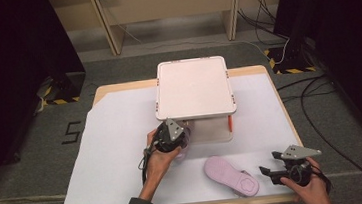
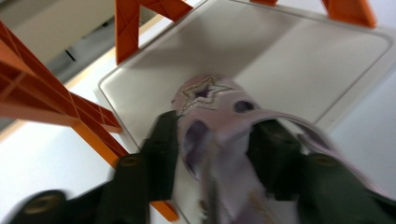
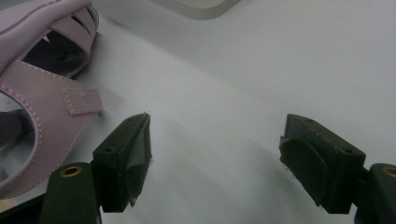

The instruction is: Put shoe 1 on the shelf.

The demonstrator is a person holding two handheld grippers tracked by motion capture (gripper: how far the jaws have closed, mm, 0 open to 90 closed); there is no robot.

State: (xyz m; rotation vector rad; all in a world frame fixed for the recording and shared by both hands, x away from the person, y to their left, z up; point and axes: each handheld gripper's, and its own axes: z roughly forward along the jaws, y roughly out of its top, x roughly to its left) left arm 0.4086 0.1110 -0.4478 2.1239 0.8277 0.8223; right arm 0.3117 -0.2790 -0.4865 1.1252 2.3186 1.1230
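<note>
A lilac sandal [image 2: 205, 93] with a star on its toe lies on the white lower shelf [image 2: 289, 60] of a small rack. My left gripper [image 2: 217, 126] has a jaw on either side of it, and the jaws look spread rather than pressing. From above, the left gripper [image 1: 186, 133] sits at the rack's front left, under the white top shelf [image 1: 194, 88]. A second lilac sandal [image 1: 231, 175] lies sole up on the paper. My right gripper [image 1: 267, 171] stands open just right of it, nothing between its jaws [image 3: 217, 144]; this sandal's strap [image 3: 42, 107] is beside the left jaw.
Orange legs [image 2: 56, 102] hold the rack up and stand close to my left gripper. White paper [image 1: 118, 153] covers the wooden table. Cables [image 1: 321, 118] run over the floor on the right, and black panels stand on both sides.
</note>
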